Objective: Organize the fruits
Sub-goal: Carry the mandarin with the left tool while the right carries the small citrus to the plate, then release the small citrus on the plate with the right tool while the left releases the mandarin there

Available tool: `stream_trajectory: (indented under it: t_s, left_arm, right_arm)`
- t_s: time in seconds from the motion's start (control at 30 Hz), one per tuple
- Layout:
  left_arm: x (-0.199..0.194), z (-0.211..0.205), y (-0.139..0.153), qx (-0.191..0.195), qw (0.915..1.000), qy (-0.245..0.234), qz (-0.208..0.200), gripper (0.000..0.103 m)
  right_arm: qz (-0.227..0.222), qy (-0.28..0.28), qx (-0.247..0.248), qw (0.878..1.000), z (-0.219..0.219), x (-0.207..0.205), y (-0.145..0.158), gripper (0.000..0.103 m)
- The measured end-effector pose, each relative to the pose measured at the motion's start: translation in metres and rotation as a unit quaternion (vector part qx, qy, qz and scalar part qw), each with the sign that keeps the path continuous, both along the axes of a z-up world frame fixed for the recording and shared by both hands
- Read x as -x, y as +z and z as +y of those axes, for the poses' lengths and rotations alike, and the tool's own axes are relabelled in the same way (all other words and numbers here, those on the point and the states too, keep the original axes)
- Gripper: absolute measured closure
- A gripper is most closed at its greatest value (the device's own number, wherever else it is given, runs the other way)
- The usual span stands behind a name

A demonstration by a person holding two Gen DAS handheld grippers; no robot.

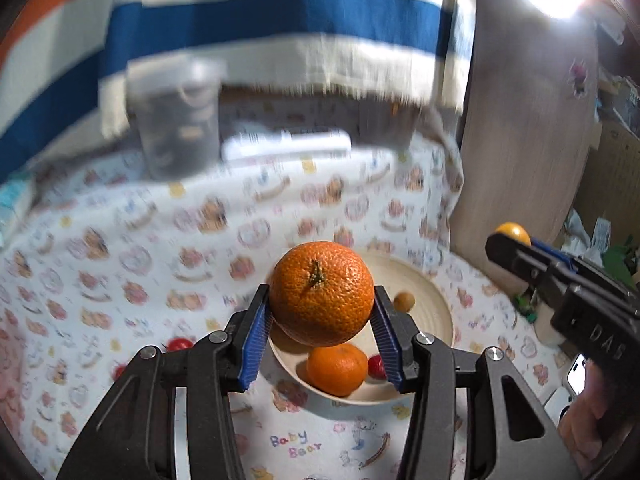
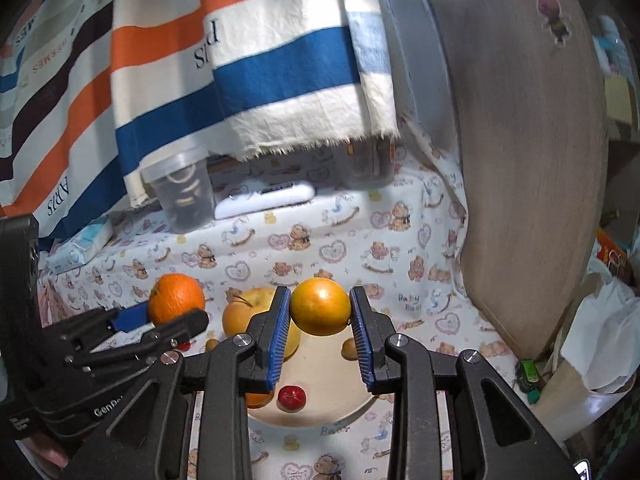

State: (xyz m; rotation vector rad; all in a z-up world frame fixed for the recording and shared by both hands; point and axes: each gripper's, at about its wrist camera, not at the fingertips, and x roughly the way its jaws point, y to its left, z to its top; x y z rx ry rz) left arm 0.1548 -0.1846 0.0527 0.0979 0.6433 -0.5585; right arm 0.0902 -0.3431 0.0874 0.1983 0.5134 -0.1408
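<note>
We see bare cloth (image 2: 344, 240) open between the bowl (image 2: 320, 364) and the back row. That row blocks the far edge: tub (image 2: 184, 188), white device (image 2: 264, 198), wipes pack (image 2: 82, 242). A hanging towel (image 2: 256, 80) closes the back, a wooden board (image 2: 528, 160) the right side.

My left wrist camera looks forward and down along its gripper (image 1: 322, 326), close above the desk (image 1: 120, 248), with the cream bowl (image 1: 436, 300) just under its fingertips. My right wrist camera does the same along its own gripper (image 2: 320, 334). Both views share the bowl, the striped cloth (image 1: 280, 16) at 12 o'clock and the clear tub (image 1: 176, 120) at 11. Each catches the other gripper at its edge.
</note>
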Motion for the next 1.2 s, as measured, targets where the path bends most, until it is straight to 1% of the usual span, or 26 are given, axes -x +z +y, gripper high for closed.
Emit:
stream_trajectory:
  t_s: [0.1, 0.2, 0.23, 0.3, 0.37, 0.4, 0.43, 0.5, 0.6, 0.67, 0.73, 0.8, 0.87, 1.0, 1.2]
  left_arm:
    - [-0.008, -0.004, -0.017, -0.012, 0.9995, -0.006, 0.028, 0.056]
    - [-0.018, -0.005, -0.03, -0.004, 0.9973, -0.021, 0.07, 0.056]
    - [-0.019, -0.006, -0.032, -0.003, 0.9966, -0.026, 0.078, 0.056]
    - [-0.016, -0.01, -0.033, -0.012, 0.9961, -0.035, 0.08, 0.056]
    - [-0.012, -0.014, -0.033, -0.025, 0.9963, -0.04, 0.071, 0.056]
    - [-0.01, -0.018, -0.032, -0.033, 0.9962, -0.043, 0.068, 0.056]
    - [-0.009, -0.02, -0.032, -0.038, 0.9961, -0.044, 0.066, 0.056]
    - [-0.007, -0.021, -0.029, -0.037, 0.9963, -0.042, 0.066, 0.056]
    - [-0.007, -0.019, -0.027, -0.03, 0.9968, -0.033, 0.066, 0.056]
    - [-0.008, -0.016, -0.027, -0.027, 0.9971, -0.025, 0.066, 0.056]
    - [-0.009, -0.016, -0.028, -0.028, 0.9971, -0.023, 0.067, 0.056]
    - [-0.008, -0.017, -0.03, -0.032, 0.9968, -0.022, 0.07, 0.056]
    - [-0.007, -0.017, -0.032, -0.032, 0.9965, -0.023, 0.074, 0.056]
    - [-0.004, -0.019, -0.033, -0.038, 0.9968, -0.023, 0.067, 0.056]
    - [-0.007, -0.019, -0.032, -0.035, 0.9968, -0.025, 0.067, 0.056]
  right_arm:
    - [0.03, 0.004, -0.018, 0.999, -0.006, -0.011, -0.013, 0.072]
    - [0.075, 0.024, -0.071, 0.994, -0.014, -0.024, -0.032, 0.072]
    - [0.087, 0.026, -0.086, 0.992, -0.017, -0.026, -0.038, 0.072]
    - [0.113, 0.03, -0.111, 0.987, -0.024, -0.032, -0.051, 0.072]
    - [0.143, 0.028, -0.117, 0.982, -0.027, -0.038, -0.063, 0.072]
    - [0.165, 0.027, -0.125, 0.978, -0.029, -0.042, -0.071, 0.072]
    - [0.175, 0.027, -0.138, 0.974, -0.032, -0.043, -0.077, 0.072]
    - [0.178, 0.03, -0.151, 0.972, -0.035, -0.044, -0.08, 0.072]
    - [0.18, 0.011, -0.126, 0.975, -0.035, -0.043, -0.08, 0.072]
    - [0.184, 0.005, -0.119, 0.976, -0.034, -0.043, -0.081, 0.072]
    - [0.187, 0.0, -0.113, 0.976, -0.036, -0.044, -0.08, 0.072]
    - [0.193, -0.016, -0.101, 0.976, -0.036, -0.045, -0.081, 0.072]
    - [0.193, -0.019, -0.104, 0.975, -0.038, -0.045, -0.082, 0.072]
    - [0.193, -0.022, -0.105, 0.975, -0.041, -0.044, -0.082, 0.072]
    - [0.191, -0.024, -0.115, 0.974, -0.044, -0.044, -0.083, 0.071]
